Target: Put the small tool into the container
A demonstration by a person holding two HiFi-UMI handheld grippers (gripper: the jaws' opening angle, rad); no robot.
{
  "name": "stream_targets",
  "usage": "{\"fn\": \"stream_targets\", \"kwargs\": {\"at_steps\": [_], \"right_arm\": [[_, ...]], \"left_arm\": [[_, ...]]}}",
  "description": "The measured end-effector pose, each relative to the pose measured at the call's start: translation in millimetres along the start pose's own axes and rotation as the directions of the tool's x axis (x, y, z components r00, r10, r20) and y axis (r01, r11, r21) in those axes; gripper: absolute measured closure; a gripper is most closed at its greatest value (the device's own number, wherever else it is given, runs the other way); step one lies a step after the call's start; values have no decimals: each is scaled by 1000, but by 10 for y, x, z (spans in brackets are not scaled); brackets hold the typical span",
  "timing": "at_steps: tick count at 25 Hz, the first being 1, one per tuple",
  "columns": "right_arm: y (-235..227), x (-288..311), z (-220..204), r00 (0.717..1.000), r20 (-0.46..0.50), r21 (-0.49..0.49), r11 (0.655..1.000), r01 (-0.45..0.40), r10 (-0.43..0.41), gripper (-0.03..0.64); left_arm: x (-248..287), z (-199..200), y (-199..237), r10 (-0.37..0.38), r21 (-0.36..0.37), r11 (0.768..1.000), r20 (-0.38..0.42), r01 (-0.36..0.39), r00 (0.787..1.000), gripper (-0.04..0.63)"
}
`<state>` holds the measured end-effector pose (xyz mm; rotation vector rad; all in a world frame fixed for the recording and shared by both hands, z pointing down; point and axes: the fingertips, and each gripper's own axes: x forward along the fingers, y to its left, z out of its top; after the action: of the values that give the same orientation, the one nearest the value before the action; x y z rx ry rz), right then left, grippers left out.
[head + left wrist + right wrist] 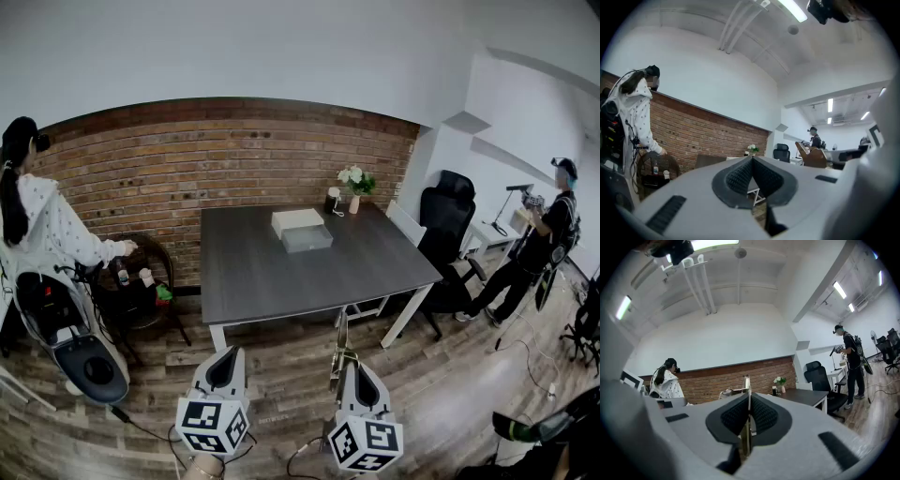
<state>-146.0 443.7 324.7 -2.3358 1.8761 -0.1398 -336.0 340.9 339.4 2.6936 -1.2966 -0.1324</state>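
Observation:
A thin metal tool (339,345) (746,386) sticks out forward from between the jaws of my right gripper (341,360) (748,401), which is shut on it. My left gripper (225,354) (752,161) is beside it, jaws closed together with nothing between them. Both are held level over the wood floor, short of the dark grey table (253,281). A grey open container (307,239) lies on the table's far half, with a white box (296,221) right behind it.
A flower vase (354,184) and a black cup (332,201) stand at the table's back edge. Black office chairs (446,214) are on the right. One person (42,225) stands left by a round side table (141,281), another (546,234) far right. Cables lie on the floor.

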Motion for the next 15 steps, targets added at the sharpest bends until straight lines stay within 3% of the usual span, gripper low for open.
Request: {"fn": "stream_targets", "kwargs": {"at_steps": [15], "right_arm": [[-326, 316, -121, 997, -51, 45, 998, -47, 49, 611]], "left_arm": [[313, -160, -88, 46, -1, 999, -12, -46, 999, 592]]}}
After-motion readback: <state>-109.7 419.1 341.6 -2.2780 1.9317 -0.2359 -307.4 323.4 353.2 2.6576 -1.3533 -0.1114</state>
